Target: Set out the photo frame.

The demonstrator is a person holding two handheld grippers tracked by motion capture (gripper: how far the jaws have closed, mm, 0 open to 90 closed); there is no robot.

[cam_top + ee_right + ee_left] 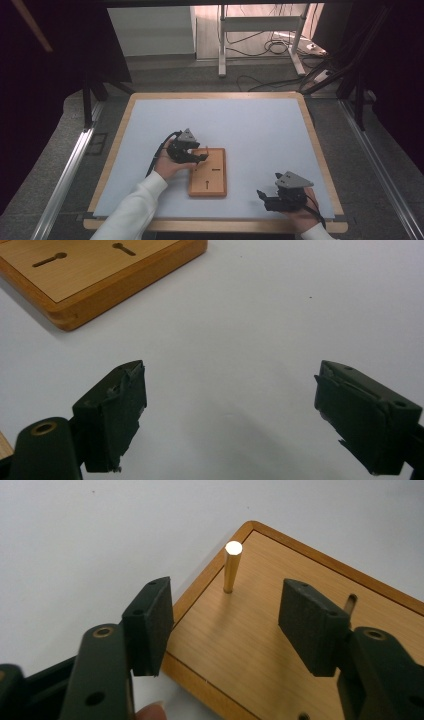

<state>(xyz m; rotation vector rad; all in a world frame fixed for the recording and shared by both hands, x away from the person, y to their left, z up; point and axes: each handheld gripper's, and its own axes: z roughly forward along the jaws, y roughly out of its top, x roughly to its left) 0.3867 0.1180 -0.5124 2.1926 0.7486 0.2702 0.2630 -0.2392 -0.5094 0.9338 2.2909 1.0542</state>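
The table (320, 165) has a pale blue-grey top with a light wooden rim all round. Grey carpeted floor (165, 77) surrounds it. A metal rail (67, 172) runs along the floor on either side of the table. Beyond the far edge stands a white metal frame (260, 25) on two legs, with black cables (272, 47) looped on the floor behind and beside it. A white panel (150, 30) closes the left of the far wall. Dark curtains (45, 85) hang to both sides. Lighting is even, from above.
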